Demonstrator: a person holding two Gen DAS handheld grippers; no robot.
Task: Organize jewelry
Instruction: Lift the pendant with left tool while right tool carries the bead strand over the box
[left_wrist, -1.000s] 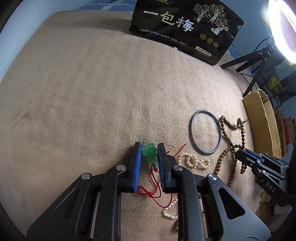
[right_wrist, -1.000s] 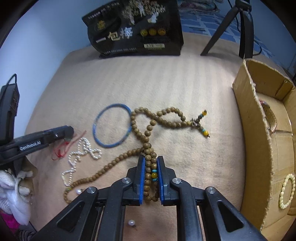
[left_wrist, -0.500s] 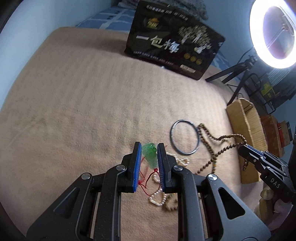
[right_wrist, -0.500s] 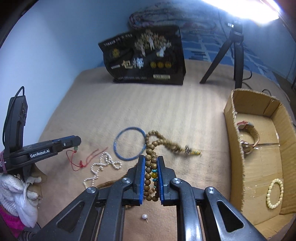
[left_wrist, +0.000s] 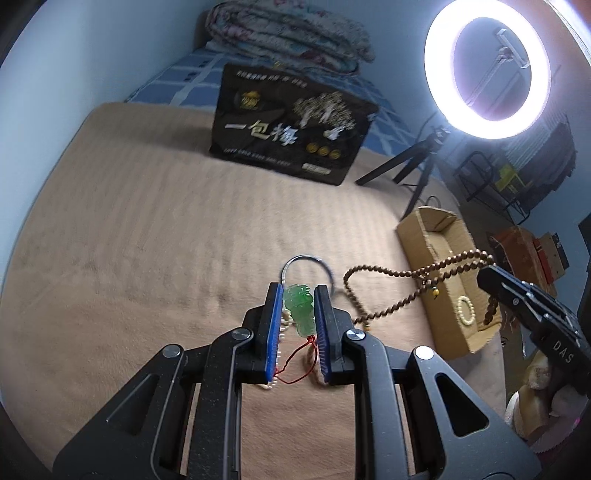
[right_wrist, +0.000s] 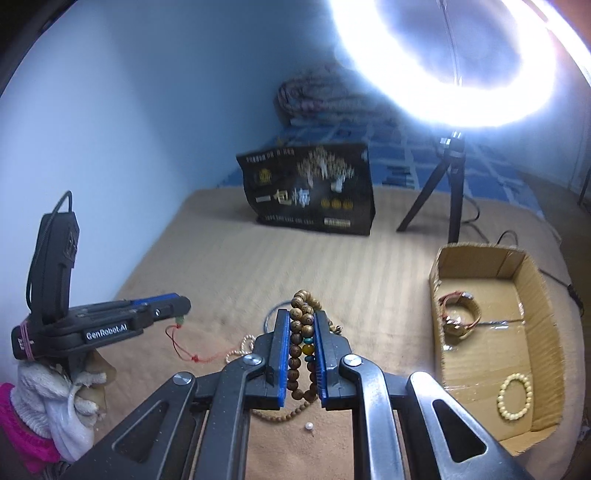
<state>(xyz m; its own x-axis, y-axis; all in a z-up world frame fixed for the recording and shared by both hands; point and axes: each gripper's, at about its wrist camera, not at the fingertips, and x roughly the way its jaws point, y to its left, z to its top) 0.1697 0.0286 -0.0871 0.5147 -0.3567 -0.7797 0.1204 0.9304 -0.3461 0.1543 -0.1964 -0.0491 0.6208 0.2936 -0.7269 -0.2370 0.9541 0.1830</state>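
My left gripper (left_wrist: 297, 295) is shut on a green jade pendant (left_wrist: 300, 308) whose red cord (left_wrist: 295, 363) hangs below it, lifted above the tan blanket. My right gripper (right_wrist: 301, 321) is shut on a brown wooden bead necklace (right_wrist: 300, 332), raised; its strands trail down to the blanket and show in the left wrist view (left_wrist: 402, 275). A blue bangle (left_wrist: 306, 264) and a white pearl strand (right_wrist: 242, 347) lie on the blanket. The cardboard box (right_wrist: 532, 291) at the right holds a watch (right_wrist: 458, 317) and a cream bead bracelet (right_wrist: 515, 397).
A black printed bag (right_wrist: 314, 192) stands at the back of the blanket. A ring light (left_wrist: 487, 70) on a tripod (right_wrist: 443, 188) stands behind the box. A loose pearl (right_wrist: 308, 426) lies near my right gripper. A folded quilt (left_wrist: 291, 40) lies on the bed beyond.
Both grippers have risen well above the blanket. The left one carries the pendant up, the right one lifts the wooden bead necklace, whose tail has left the blanket.
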